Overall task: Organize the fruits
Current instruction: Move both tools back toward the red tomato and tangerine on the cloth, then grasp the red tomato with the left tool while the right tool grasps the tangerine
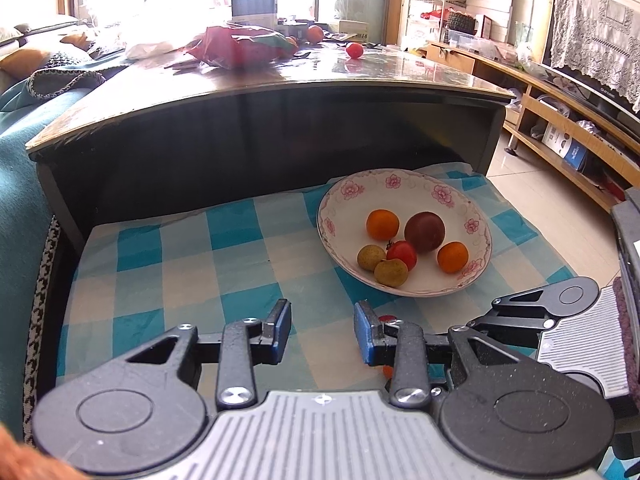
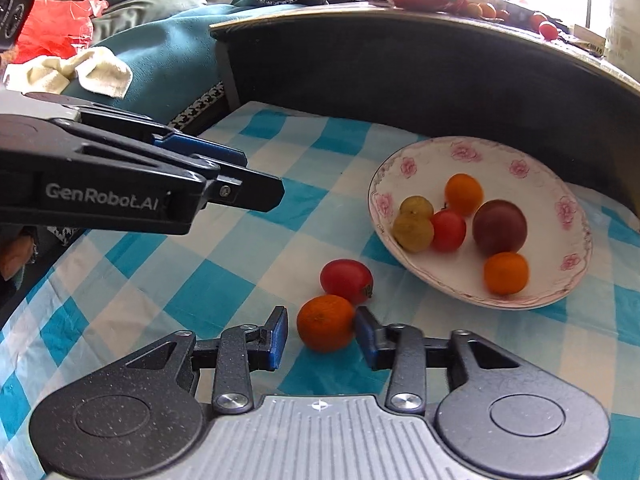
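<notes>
A flowered plate [image 2: 576, 280] is set on a blue-and-white checked cloth [image 2: 224, 280] and is seen to hold two oranges, a red tomato [image 2: 448, 230], a dark plum [image 2: 500, 227] and two small greenish fruits. On the cloth just beside the plate, a loose orange [image 2: 326, 323] and a second tomato [image 2: 346, 281] are found touching each other. The right gripper [image 2: 320, 334] is spread apart around the loose orange, its right pad touching the fruit, a gap left at the other pad. The left gripper [image 1: 322, 330] is held released above bare cloth, nothing between its pads.
</notes>
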A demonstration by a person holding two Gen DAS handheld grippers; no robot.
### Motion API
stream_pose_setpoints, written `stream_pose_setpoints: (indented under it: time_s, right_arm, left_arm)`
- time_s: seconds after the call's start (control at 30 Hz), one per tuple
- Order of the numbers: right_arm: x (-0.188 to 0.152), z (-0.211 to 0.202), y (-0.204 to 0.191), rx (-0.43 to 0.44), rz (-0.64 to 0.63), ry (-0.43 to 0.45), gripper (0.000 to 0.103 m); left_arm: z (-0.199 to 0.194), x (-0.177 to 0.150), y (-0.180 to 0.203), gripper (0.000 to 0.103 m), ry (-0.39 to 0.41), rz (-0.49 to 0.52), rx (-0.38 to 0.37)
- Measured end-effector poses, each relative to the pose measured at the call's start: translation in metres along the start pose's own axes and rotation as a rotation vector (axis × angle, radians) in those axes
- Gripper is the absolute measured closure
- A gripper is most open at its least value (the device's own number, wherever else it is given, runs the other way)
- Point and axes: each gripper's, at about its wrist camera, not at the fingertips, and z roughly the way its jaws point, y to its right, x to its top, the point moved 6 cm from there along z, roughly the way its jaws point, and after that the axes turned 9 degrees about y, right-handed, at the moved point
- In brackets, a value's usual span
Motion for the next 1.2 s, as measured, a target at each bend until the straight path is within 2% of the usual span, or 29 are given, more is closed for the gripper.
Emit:
stream_pose_setpoints:
  time_s: [0.13,0.23,0.33,0.57,0.73,0.77,0.83,1.13,1.2]
  right_arm:
    - [-0.004,0.005,0.004,-0.003,0.034,-0.013,0.069]
    - [-0.005,0.004,0.003,0.001,0.030,-0.022,0.074]
    - [-0.007,-0.001,0.005,0.001,0.034,-0.028,0.075]
    - [-0.016,-0.019,0.017,-0.012,0.057,-0.043,0.075]
    - [-0.020,-0.034,0.030,-0.036,0.068,-0.048,0.075]
    - [-0.021,-0.036,0.034,-0.044,0.076,-0.049,0.075]
    - [-0.023,-0.039,0.040,-0.054,0.087,-0.052,0.075]
    - [-0.028,-0.040,0.050,-0.066,0.103,-0.052,0.075]
    - [-0.027,-0.039,0.051,-0.067,0.107,-0.052,0.075]
  left_arm:
    - [0.004,-0.005,0.003,0.060,-0.018,0.006,-0.013]
    - [0.009,-0.008,0.007,0.060,-0.037,-0.002,-0.047]
    - [0.014,-0.013,0.016,0.060,-0.051,0.001,-0.093]
    - [0.035,-0.025,0.033,0.060,-0.081,0.040,-0.129]
    - [0.051,-0.028,0.041,0.059,-0.083,0.056,-0.131]
    - [0.053,-0.029,0.043,0.055,-0.078,0.067,-0.124]
    - [0.055,-0.032,0.046,0.054,-0.068,0.097,-0.112]
    - [0.066,-0.038,0.046,0.055,-0.068,0.121,-0.088]
    - [0.067,-0.038,0.047,0.058,-0.067,0.124,-0.094]
